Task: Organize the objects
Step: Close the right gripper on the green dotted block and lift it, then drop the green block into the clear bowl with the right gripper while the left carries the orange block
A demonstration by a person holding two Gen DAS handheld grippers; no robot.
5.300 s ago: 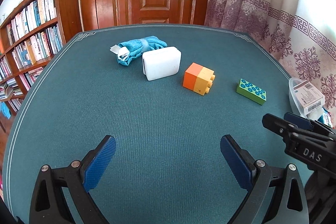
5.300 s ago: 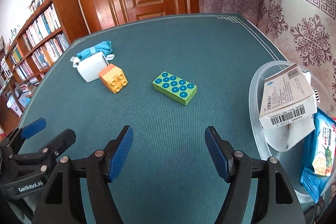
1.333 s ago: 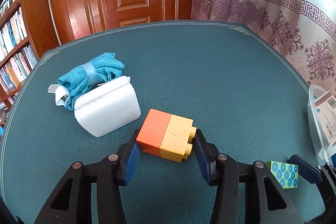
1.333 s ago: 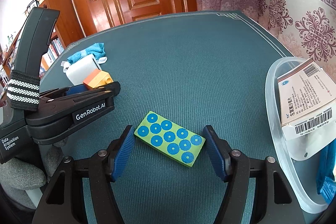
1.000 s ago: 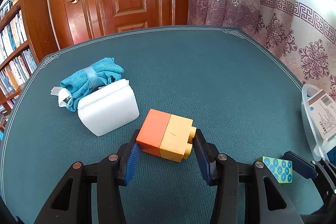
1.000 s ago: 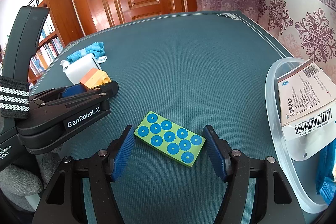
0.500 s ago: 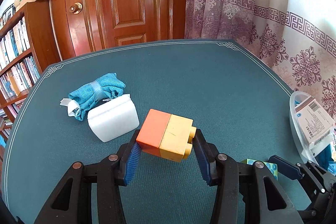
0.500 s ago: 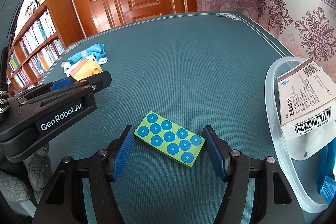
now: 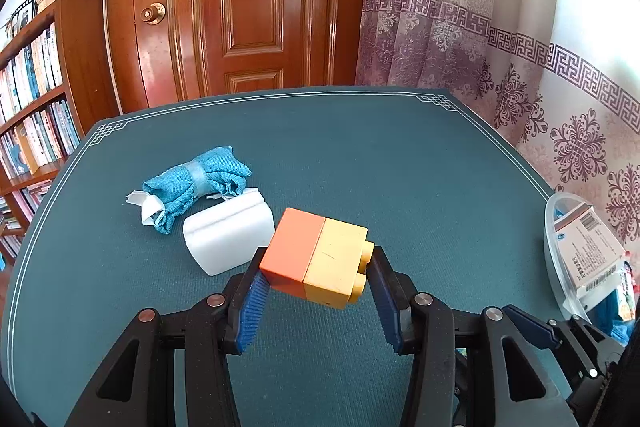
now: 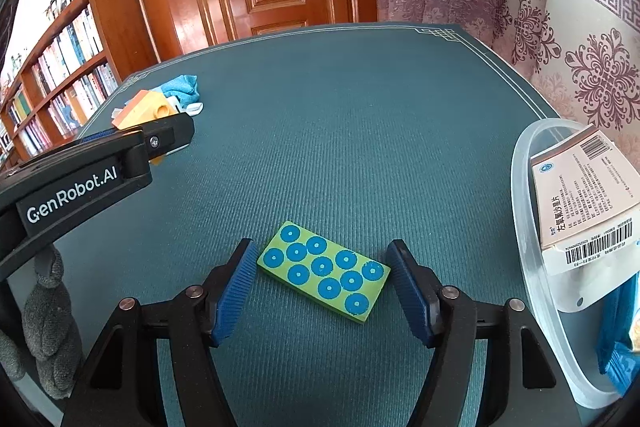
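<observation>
- Left gripper (image 9: 316,297): blue pads pinch the orange-and-yellow block (image 9: 318,263) from both sides, orange half against the left pad, yellow studs against the right. In the right wrist view the block shows clear of the table, held in the air.
- Right gripper (image 10: 322,285): jaws spread to either side of the green studded plate (image 10: 324,271), which lies flat on the teal table (image 10: 360,131). Left pad just beside the plate's near corner, right pad close to the far end (whether either pad actually touches, I cannot tell; no firm squeeze visible).
- White plastic container (image 9: 228,235): on its side on the table, just behind and left of the held block.
- Blue cloth bundle (image 9: 196,183): banded around the middle, touching the container's far side, white tags at its left end.
- Clear tub (image 10: 532,267): at the table's right edge, well apart from the block, near the plate; a printed carton (image 10: 584,203) leans inside it, blue packets (image 10: 618,335) below.
- Background: wooden door (image 9: 248,3), bookshelf (image 9: 32,99) with stacked boxes on top, patterned curtain (image 9: 460,39).
</observation>
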